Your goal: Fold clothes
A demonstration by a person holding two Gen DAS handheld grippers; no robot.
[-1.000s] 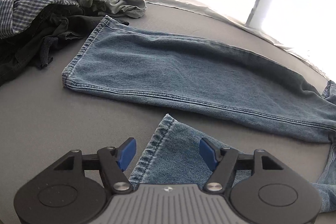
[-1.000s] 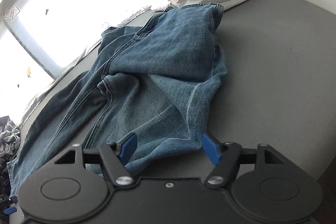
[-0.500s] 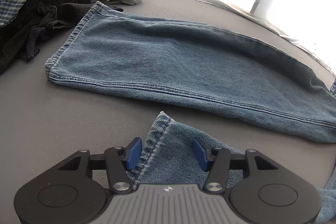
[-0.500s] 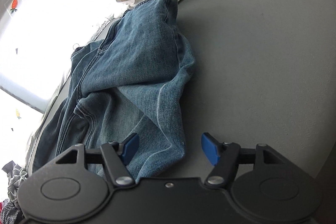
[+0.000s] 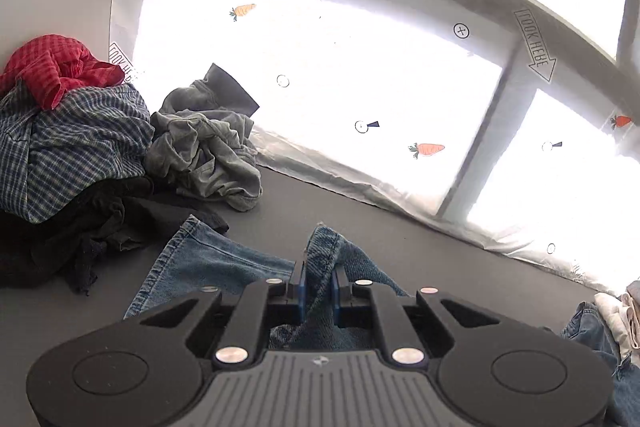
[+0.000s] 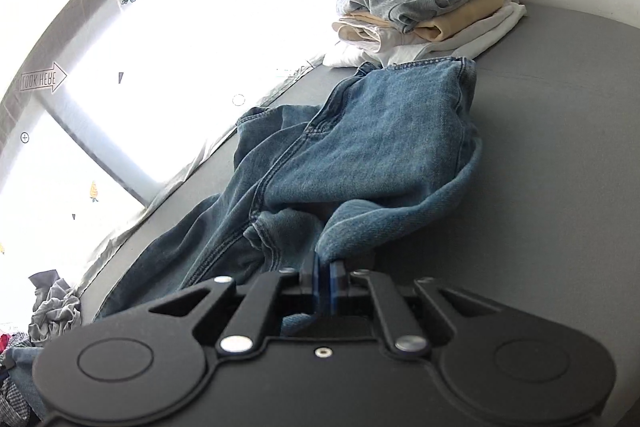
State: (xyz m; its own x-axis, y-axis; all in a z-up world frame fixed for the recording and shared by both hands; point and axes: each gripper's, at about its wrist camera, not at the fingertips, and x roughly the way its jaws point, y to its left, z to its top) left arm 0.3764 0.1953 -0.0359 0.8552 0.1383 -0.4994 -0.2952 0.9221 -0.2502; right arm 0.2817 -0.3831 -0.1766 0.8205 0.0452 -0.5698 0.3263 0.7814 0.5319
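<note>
Both grippers have closed since a moment ago: the left gripper pinches a jeans leg hem, tilted upward; the right gripper clamps a thigh fold, near the table's front edge.

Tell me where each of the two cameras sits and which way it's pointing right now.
Left wrist: rides the left tongs, shut on the jeans hem, facing the unfolded clothes pile and window; only the tongs show.
Right wrist: rides the right tongs, shut on the jeans, facing the folded stack; only the tongs show.
Shared: jeans, grey surface, window, and that clothes pile.
</note>
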